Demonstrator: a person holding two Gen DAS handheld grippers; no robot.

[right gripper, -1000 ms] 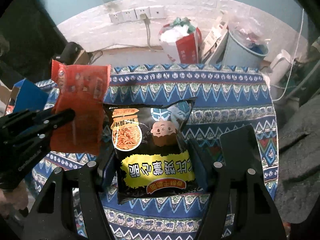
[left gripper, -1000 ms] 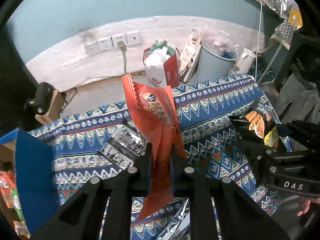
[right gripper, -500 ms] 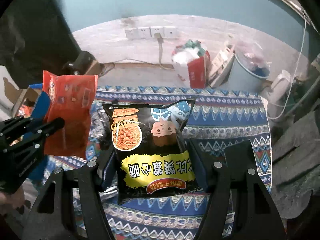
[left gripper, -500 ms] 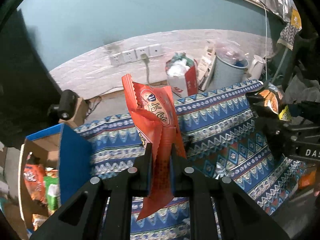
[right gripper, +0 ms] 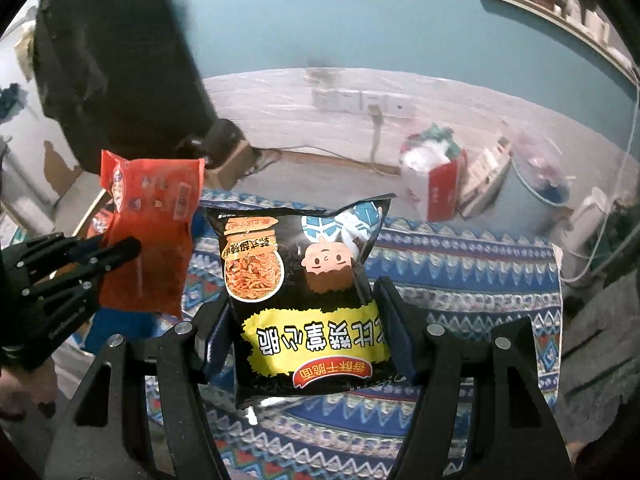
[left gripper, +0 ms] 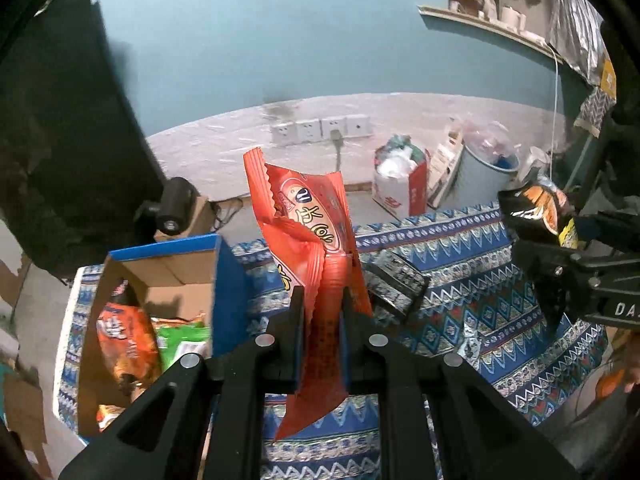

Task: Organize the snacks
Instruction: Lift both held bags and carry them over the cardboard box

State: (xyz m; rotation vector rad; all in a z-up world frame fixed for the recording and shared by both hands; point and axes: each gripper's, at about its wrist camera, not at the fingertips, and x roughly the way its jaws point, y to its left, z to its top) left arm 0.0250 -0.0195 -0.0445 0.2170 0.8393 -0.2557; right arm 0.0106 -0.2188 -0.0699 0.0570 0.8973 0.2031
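Note:
My left gripper (left gripper: 322, 300) is shut on an orange-red snack packet (left gripper: 308, 240), held upright above the patterned cloth (left gripper: 460, 280); it also shows in the right wrist view (right gripper: 150, 236). My right gripper (right gripper: 306, 300) is shut on a black and yellow noodle snack bag (right gripper: 308, 296), held upside down above the cloth; its edge shows at the right of the left wrist view (left gripper: 536, 212). An open blue cardboard box (left gripper: 168, 264) with orange and green snack packs inside stands to the left of the left gripper. A black patterned packet (left gripper: 394, 284) lies on the cloth.
Behind the cloth stand a red-and-white box of rubbish (left gripper: 400, 184), a grey bin (left gripper: 484, 176) and a white kettle (right gripper: 588, 220). Wall sockets (left gripper: 320, 130) sit on the far wall. A large black board (left gripper: 64, 132) leans at the left. A silver wrapper (left gripper: 472, 344) lies on the cloth.
Both grippers have risen and swung left with their packets. The open blue box now shows fully in the left wrist view. The grips are unchanged.

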